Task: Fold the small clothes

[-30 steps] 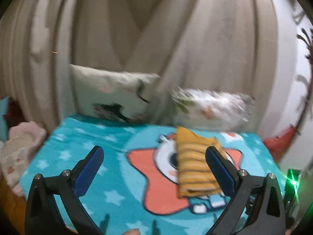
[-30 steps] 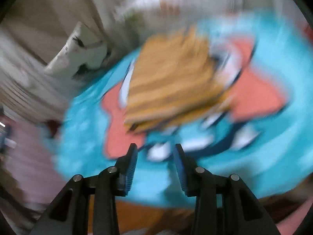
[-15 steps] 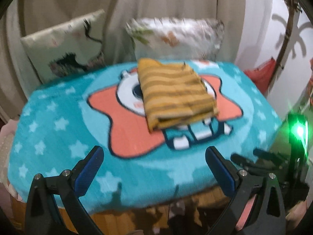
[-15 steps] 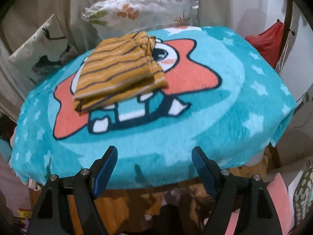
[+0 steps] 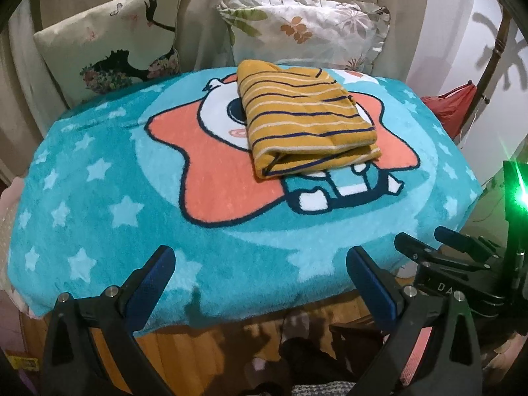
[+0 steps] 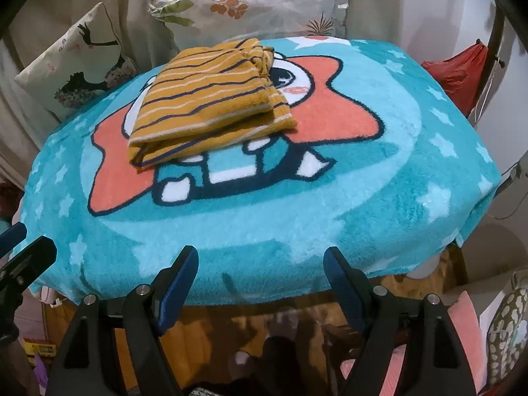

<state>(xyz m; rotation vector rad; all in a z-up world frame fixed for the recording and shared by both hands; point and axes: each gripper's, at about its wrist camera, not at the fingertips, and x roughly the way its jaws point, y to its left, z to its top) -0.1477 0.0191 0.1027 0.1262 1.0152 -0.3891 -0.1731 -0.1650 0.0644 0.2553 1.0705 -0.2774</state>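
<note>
My left gripper (image 5: pixel 260 274) and right gripper (image 6: pixel 260 272) gape wide, holding nothing. The folded striped garment (image 5: pixel 305 120) lies flat on the blanket (image 5: pixel 99 204), its open edge facing me and its long axis running away from me toward the pillows.

Almost no readable writing

The only letters that can be made out are "DA" in pale print on the black body of the other hand-held gripper (image 5: pixel 442 285), low at the right edge of the left wrist view; whatever follows them is cut off by the arm in front. In the right wrist view, a small yellow packet (image 6: pixel 39 349) in the lower left corner, beneath the blanket's edge, bears dark printing, but it is too small and blurred to read. The blanket (image 5: pixel 99 224) and the two pillows (image 5: pixel 109 46) carry pictures only: a cartoon figure, stars, flowers, a silhouette, with no words or numbers.
</note>
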